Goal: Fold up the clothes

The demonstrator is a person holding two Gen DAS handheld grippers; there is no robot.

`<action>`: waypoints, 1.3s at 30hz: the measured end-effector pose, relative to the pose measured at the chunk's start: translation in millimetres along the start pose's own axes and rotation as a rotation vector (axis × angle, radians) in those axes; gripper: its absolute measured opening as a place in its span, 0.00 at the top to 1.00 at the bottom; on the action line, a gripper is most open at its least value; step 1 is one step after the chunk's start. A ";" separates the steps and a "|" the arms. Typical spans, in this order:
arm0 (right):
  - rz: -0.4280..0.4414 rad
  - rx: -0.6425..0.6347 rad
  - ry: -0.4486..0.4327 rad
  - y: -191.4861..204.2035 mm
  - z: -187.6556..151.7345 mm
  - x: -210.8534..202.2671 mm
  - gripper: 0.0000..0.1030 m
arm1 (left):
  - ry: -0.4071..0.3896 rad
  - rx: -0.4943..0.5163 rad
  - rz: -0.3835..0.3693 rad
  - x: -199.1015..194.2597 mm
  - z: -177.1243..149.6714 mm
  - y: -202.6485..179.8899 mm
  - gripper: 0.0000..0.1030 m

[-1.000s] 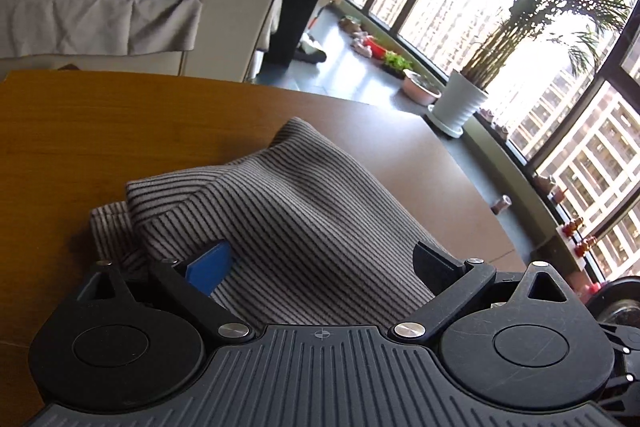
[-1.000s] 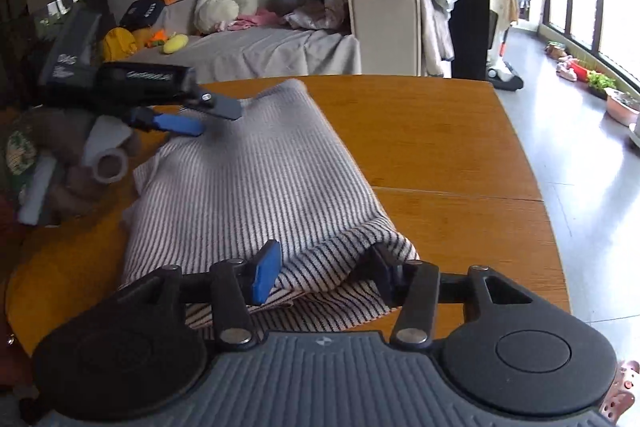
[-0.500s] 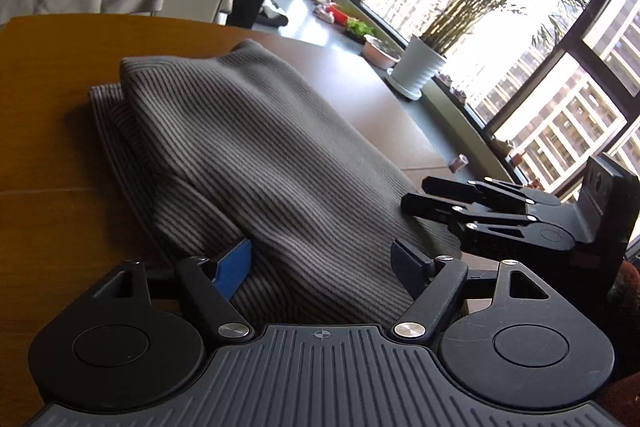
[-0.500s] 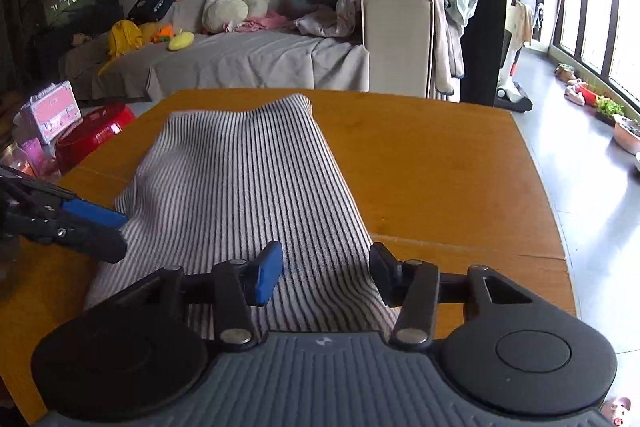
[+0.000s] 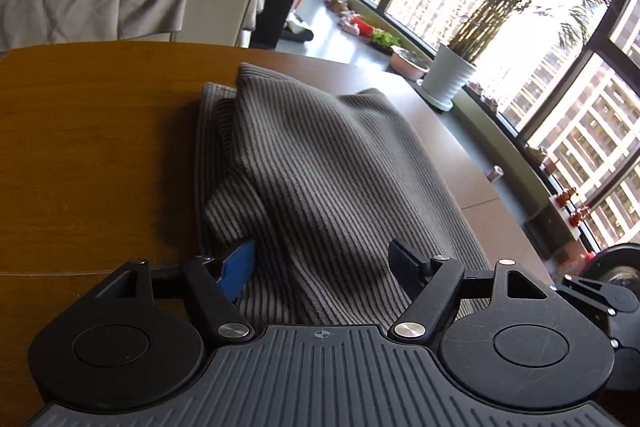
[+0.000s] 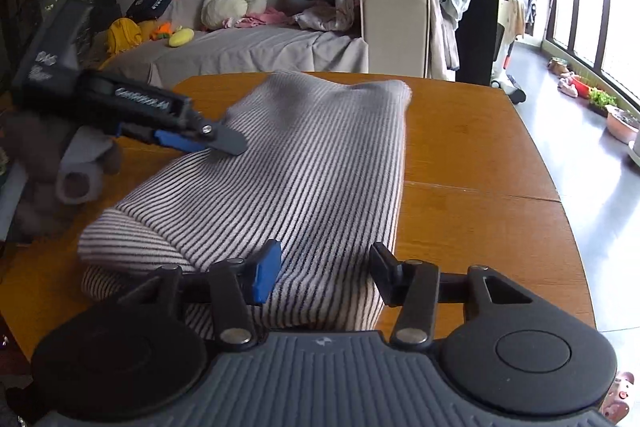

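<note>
The striped garment (image 6: 304, 183) lies folded into a long thick pad on the wooden bench (image 6: 480, 155), its far end toward the sofa (image 6: 256, 47). Half a second ago it lay flatter, as a longer strip, with the left claw (image 6: 218, 143) low beside its near end. Now that claw hovers over the garment's left edge, further toward the sofa, and the cloth is bunched higher, with a rolled layer showing at the near left corner.

Both claws stand wide open and hold nothing: the right claw (image 6: 324, 267) straddles the near end, and the left claw (image 5: 324, 263) likewise has cloth between its fingers without pinching it.

The fold seems nearly done; tidying the loose near corner probably remains.
</note>
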State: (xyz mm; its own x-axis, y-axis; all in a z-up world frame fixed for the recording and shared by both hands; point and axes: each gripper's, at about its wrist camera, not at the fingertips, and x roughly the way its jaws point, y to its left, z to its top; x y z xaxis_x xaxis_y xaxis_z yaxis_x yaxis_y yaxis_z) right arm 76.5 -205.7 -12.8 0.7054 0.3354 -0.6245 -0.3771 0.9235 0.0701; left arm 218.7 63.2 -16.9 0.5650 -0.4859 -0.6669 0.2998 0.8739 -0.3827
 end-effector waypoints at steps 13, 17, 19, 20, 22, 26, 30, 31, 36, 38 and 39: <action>0.056 -0.089 0.002 14.2 5.2 -4.8 0.50 | -0.090 0.156 0.119 -61.4 -22.7 -22.7 0.07; 0.065 -0.143 -0.001 19.8 8.7 -15.1 0.43 | -0.097 0.235 0.195 -67.4 -27.1 -32.4 0.05; 0.095 -0.191 -0.024 26.7 14.1 -26.2 0.30 | -0.094 0.239 0.194 -67.9 -26.5 -31.9 0.05; 0.126 -0.231 -0.036 34.4 14.3 -30.7 0.23 | -0.093 0.240 0.194 -68.1 -26.2 -31.6 0.05; 0.177 -0.358 -0.027 60.9 10.3 -31.3 0.22 | -0.095 0.245 0.191 -68.5 -26.4 -31.7 0.05; 0.137 -0.553 0.014 97.6 -6.0 -7.0 0.22 | -0.110 0.241 0.182 -72.7 -26.8 -32.0 0.04; 0.132 -0.552 0.018 101.4 -5.5 5.3 0.23 | -0.119 0.232 0.191 -81.1 -30.4 -23.9 0.02; 0.136 -0.529 0.022 99.5 -2.8 6.0 0.29 | -0.118 0.229 0.194 -82.7 -30.9 -21.0 0.02; 0.262 -0.082 0.100 44.5 24.7 12.7 0.46 | -0.119 0.213 0.194 -89.7 -33.7 -9.5 0.00; 0.310 0.081 0.124 22.7 30.8 16.8 0.47 | -0.120 0.219 0.171 -94.6 -36.3 -7.0 0.00; 0.327 0.140 0.131 14.1 30.0 18.7 0.47 | -0.115 0.232 0.150 -97.6 -38.5 -5.3 0.00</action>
State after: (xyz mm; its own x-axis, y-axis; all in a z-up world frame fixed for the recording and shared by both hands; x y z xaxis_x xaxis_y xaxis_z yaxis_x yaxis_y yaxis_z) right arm 102.5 -180.9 -0.1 0.4753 0.5984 -0.6450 -0.4776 0.7912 0.3821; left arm 132.4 105.4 25.6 0.6955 -0.3573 -0.6234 0.3665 0.9226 -0.1200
